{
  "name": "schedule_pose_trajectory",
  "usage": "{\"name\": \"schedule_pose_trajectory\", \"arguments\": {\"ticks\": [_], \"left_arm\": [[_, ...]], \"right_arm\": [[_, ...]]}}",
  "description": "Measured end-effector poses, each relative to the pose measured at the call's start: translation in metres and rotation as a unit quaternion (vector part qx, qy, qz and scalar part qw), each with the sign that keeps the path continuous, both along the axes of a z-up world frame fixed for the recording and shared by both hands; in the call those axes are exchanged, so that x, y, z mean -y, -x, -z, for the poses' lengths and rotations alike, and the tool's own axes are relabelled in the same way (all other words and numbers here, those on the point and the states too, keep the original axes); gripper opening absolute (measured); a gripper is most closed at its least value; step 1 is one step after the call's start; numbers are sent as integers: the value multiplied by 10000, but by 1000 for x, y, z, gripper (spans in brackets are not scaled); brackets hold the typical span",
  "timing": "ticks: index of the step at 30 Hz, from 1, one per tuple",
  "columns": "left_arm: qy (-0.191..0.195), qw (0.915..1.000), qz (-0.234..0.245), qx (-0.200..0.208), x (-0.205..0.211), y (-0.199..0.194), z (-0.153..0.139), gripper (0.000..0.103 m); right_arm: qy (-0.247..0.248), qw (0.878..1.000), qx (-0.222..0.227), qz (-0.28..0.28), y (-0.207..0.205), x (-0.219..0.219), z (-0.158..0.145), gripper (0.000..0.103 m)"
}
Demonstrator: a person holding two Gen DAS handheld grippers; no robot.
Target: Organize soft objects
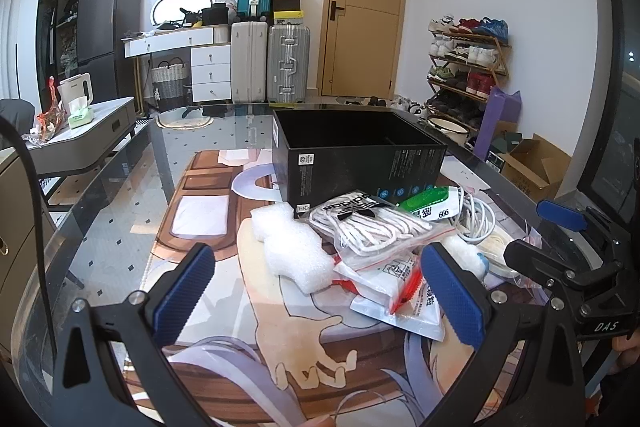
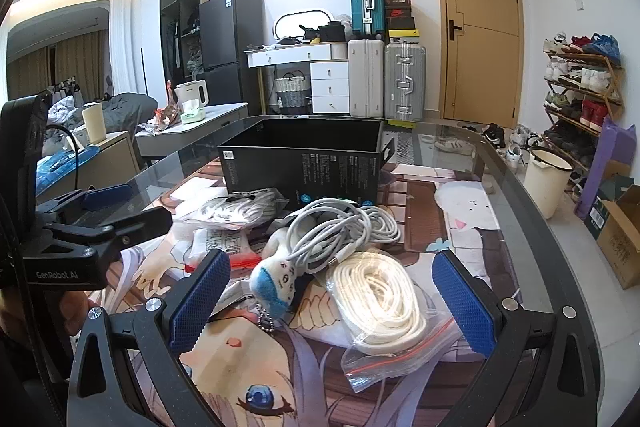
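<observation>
Glass tabletop (image 1: 120, 195) carries a printed cartoon mat (image 1: 256, 307), and the soft clutter lies on that mat, all of it on the near side of an open black box (image 1: 352, 163).

Nearest the left camera, the left gripper (image 1: 320, 291) hangs above the mat with its blue pads spread wide and nothing between them. Just beyond its pads lies a white foam piece (image 1: 292, 247), and right of that a pile of flat packets (image 1: 400, 291). A zip bag of white laces (image 1: 372, 231) rests on the packets, close against the box's front wall, with a green pack (image 1: 430, 205) beside it.

In the right view, the right gripper (image 2: 330, 297) is likewise spread and empty. Between its pads lie a small plush toy (image 2: 276, 283) with a bead chain and a bag of cream cord (image 2: 380, 303). A coil of white cable (image 2: 340, 231) lies behind these, touching the toy, just in front of the box.

Past the box stand suitcases (image 1: 272, 67), a white dresser (image 1: 200, 63), a tan door (image 1: 364, 11) and, to the box's right, a shoe rack (image 1: 468, 67).
</observation>
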State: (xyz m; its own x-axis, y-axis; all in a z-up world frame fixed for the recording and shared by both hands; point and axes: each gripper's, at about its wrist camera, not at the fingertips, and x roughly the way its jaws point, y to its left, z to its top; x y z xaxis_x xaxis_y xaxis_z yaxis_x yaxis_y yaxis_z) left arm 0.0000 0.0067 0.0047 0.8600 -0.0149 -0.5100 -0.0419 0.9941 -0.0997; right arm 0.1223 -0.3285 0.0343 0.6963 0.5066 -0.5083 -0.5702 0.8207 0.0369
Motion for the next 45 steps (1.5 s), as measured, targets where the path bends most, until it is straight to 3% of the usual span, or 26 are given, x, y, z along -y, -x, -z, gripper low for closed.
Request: {"name": "schedule_pose_trajectory", "arguments": {"ticks": [16, 25, 31, 39, 45], "left_arm": [[-108, 9999, -56, 22, -5, -5, -3, 103], [-342, 9992, -227, -3, -16, -11, -8, 103], [-439, 9986, -167, -241, -22, -21, -7, 103], [-155, 9979, -291, -552, -37, -40, 2, 103], [9, 9957, -370, -853, -47, -53, 12, 103]], "right_arm": [[7, 10000, -34, 88, -3, 11, -14, 102], [273, 9994, -139, 184, -13, 7, -12, 102], [448, 9984, -266, 217, -23, 10, -12, 102], [978, 9913, -848, 238, -45, 9, 5, 102], [1092, 9863, -1225, 154, -61, 12, 16, 102]]}}
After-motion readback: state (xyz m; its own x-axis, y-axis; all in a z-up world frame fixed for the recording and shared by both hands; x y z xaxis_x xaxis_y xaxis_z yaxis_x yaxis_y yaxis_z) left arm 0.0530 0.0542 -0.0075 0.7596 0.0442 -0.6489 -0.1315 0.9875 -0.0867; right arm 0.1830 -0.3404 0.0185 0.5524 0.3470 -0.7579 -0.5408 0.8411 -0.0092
